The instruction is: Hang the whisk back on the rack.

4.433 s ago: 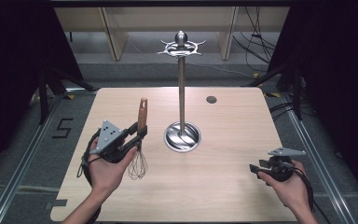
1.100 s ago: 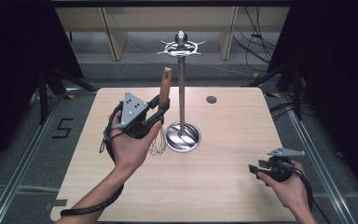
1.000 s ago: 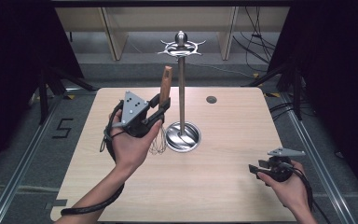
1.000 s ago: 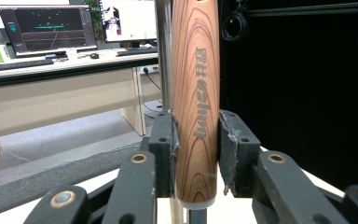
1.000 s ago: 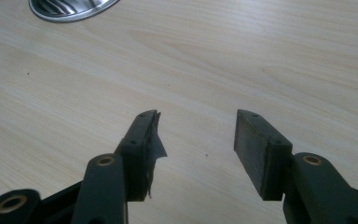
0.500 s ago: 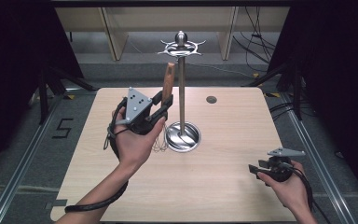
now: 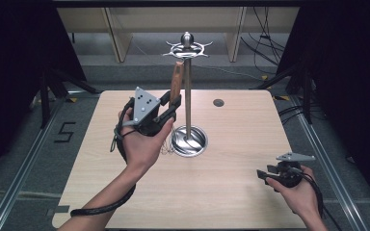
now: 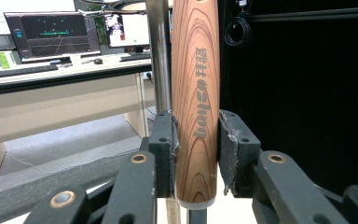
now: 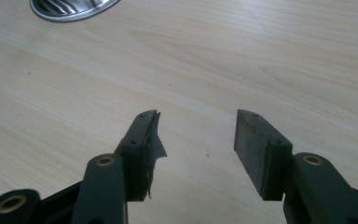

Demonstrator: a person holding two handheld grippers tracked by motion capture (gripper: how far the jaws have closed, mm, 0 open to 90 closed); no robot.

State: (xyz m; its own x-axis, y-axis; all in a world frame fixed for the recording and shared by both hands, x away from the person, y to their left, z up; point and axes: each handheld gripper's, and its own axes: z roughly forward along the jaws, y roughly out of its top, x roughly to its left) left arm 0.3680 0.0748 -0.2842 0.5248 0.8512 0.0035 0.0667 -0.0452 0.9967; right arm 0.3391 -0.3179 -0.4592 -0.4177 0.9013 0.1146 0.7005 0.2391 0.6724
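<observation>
A: Start at the left. What's there?

B: The left gripper (image 7: 169,111) is lifted over the table (image 7: 125,192) in the person's hand, cable trailing down along the forearm. Its jaws are clamped on the wooden handle of a whisk (image 7: 176,83), which stands nearly upright; the wire loops hang below the hand, just over the table.

A: How firm does the grip look?

B: In the left gripper view the pads press both sides of the whisk (image 8: 196,107), low on the handle near its metal collar.

A: What stands close to it?

B: The stand (image 7: 188,91). Its steel pole rises just right of the handle, and in the left gripper view the pole (image 8: 158,56) sits right behind the handle, very near; I can't tell if they touch. The hook ring on top is just above the handle's end. The stand's round base lies beside the wire loops.

A: Further right?

B: A small dark disc (image 7: 218,102) set in the table's far side, well apart from everything.

A: And the right edge?

B: The right gripper (image 7: 264,175) rests low near the front corner, jaws spread wide on nothing, bare wood between them (image 9: 198,140). The base's rim (image 9: 70,11) shows far off.
</observation>
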